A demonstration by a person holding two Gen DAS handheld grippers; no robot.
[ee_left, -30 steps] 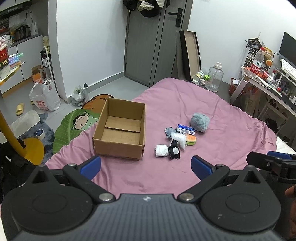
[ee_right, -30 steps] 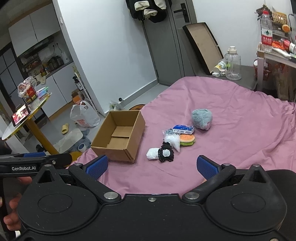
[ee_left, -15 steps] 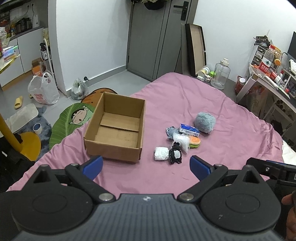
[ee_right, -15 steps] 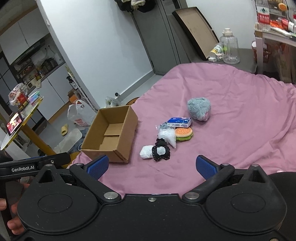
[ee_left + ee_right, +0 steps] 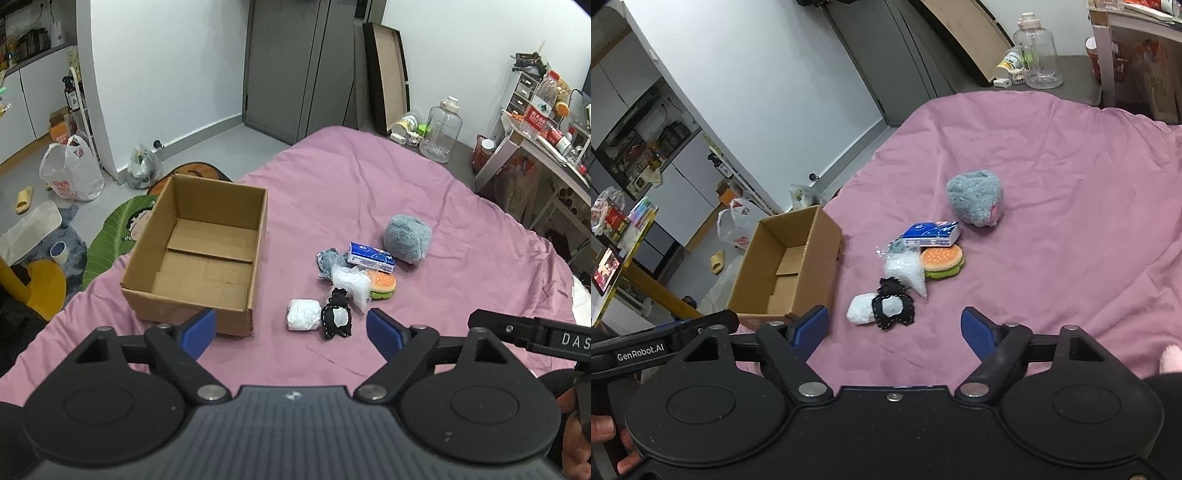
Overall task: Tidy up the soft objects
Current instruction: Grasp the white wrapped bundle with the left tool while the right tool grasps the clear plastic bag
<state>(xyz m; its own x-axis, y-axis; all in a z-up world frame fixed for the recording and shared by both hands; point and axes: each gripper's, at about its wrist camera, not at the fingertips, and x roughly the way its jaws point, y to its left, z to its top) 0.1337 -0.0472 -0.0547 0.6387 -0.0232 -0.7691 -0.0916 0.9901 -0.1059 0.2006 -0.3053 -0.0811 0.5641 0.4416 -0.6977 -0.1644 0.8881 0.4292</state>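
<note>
Black plush (image 5: 893, 308) beyond spread fingers (image 5: 975, 330)

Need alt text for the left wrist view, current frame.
An open left gripper hovers over a pink bedspread, holding nothing. Ahead lie an empty cardboard box and, to its right, a cluster of small soft items including a grey plush, a burger toy and a tissue pack.

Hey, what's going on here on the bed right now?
A person holds a claw in each hand over a pink bed, both open and empty. The left claw and right claw hover short of a pile of soft things: a black toy, a burger toy, a grey plush. The cardboard box has nothing in it.
</note>
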